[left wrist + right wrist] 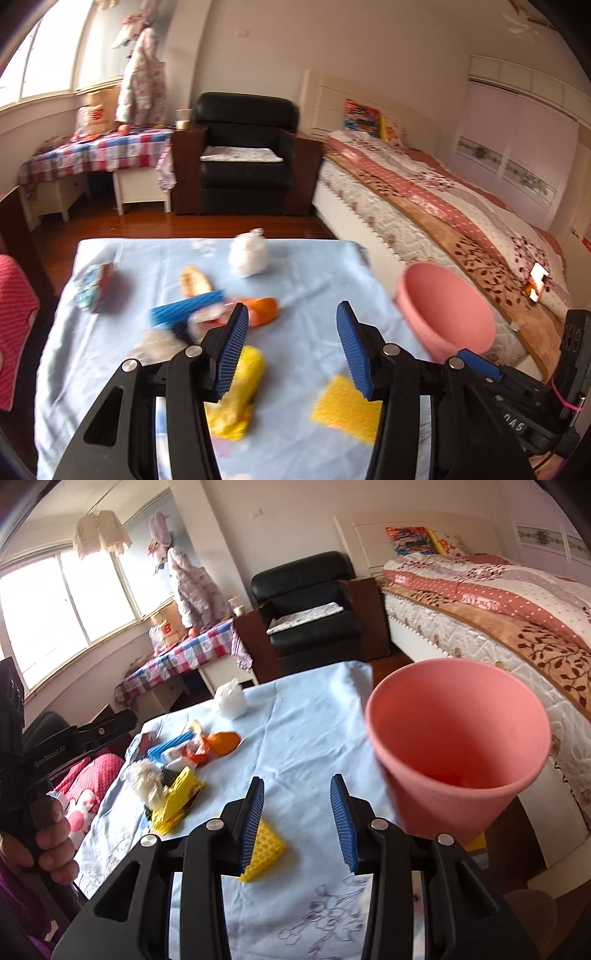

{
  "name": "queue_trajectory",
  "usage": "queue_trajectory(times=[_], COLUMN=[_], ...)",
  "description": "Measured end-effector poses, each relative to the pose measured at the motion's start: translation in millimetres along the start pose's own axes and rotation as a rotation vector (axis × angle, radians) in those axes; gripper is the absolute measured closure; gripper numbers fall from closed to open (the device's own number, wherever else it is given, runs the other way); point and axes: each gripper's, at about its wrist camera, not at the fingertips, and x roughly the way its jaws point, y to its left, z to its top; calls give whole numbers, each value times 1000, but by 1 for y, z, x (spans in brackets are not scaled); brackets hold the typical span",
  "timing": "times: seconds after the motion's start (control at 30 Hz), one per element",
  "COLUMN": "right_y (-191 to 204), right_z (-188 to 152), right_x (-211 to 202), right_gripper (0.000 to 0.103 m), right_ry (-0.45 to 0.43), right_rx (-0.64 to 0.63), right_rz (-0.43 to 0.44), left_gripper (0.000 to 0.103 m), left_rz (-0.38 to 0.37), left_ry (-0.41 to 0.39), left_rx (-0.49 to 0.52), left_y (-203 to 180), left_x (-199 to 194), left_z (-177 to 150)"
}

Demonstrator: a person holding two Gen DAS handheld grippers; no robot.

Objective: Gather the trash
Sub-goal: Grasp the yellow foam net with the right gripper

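— While both tools hang over the blue cloth (317, 266), what is on the list?

— Item one: yellow sponge (345, 408), flat on the cloth near its front edge, between the two tools. Likely light, soft and springy — pinch it across its short edges. Item two: yellow crumpled wrapper (240, 391), just beside the left gripper (291, 345). Thin and limp by the look of it; take it at the bunched middle.

— And the pile behind?

— Item three: blue ridged piece (184, 306), an orange scrap (264, 310) and white wadding, touching in a heap at mid-cloth. All look light; motion blur hides the finer detail. Item four: white knotted bag (248, 254), upright, apart from the heap towards the far edge. Probably soft and slack — grip the knot.

— Containers?

— One: pink bin (458, 746), at the table's right edge, mouth tipped towards the cameras. Its inside shows only bare pink wall and floor, as far as can be seen. Whether it stands on something or is held, the views do not settle.

— Tools?

— Left gripper: fingers spread wide, nothing between them. Right gripper (299, 823): likewise parted and unloaded, over the sponge.
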Motion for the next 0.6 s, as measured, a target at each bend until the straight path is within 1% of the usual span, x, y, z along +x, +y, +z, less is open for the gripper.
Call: queue_trajectory(times=[0.13, 0.27, 0.43, 0.53, 0.6], right_y=[16, 25, 28, 29, 29], right_z=[-9, -13, -13, -13, -14], right_x=[10, 22, 30, 33, 35], right_gripper=[65, 65, 65, 65, 65], right_ry=[36, 86, 120, 126, 132], right_rx=[-41, -59, -67, -73, -75], right_rz=[17, 51, 64, 65, 69], left_gripper=[54, 54, 54, 54, 54], left_rz=[83, 132, 138, 117, 124], left_ry=[22, 67, 133, 134, 134], left_rx=[-55, -110, -183, -214, -217], left_y=[40, 73, 93, 95, 90], left_x=[-11, -14, -4, 1, 7], left_z=[-16, -35, -51, -48, -44])
